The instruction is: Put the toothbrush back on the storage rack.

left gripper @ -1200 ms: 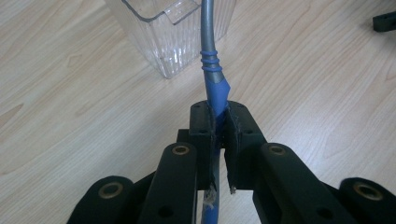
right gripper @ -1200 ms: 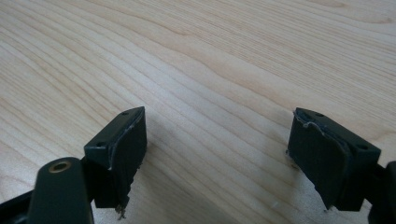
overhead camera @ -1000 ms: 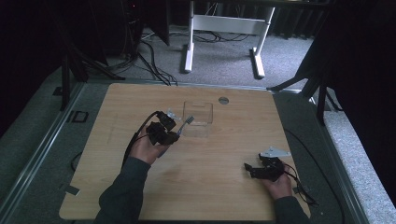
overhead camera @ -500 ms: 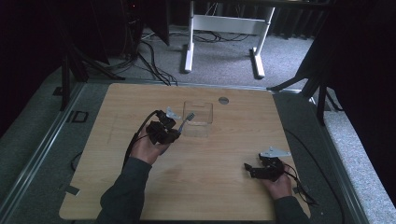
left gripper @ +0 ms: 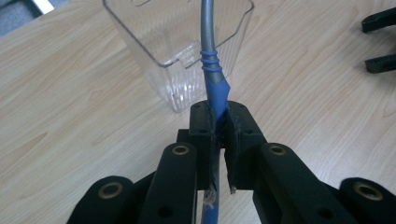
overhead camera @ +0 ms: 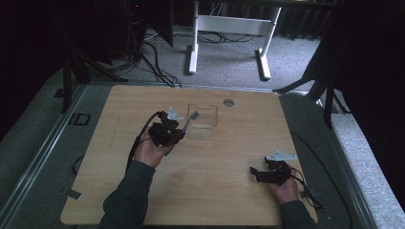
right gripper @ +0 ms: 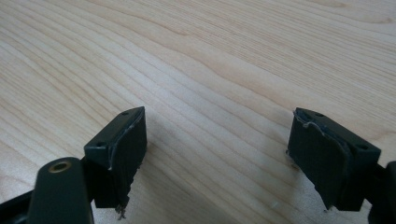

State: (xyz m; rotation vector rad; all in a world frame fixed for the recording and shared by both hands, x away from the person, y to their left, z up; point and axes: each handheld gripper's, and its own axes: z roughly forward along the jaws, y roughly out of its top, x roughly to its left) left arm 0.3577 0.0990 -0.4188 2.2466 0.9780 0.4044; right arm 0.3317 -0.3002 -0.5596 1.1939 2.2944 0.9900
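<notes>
My left gripper is shut on the blue handle of a toothbrush. Its grey neck rises over the rim of a clear plastic box, and the brush head sits at the box's left edge in the high view. My right gripper rests near the table's front right, jaws wide apart over bare wood with nothing between them. The right gripper's black jaw tips show at the upper right of the left gripper view.
The wooden table has a small grey round cap set in it near the far edge. Beyond the table stand white desk legs and cables on grey carpet. Cables trail from both grippers.
</notes>
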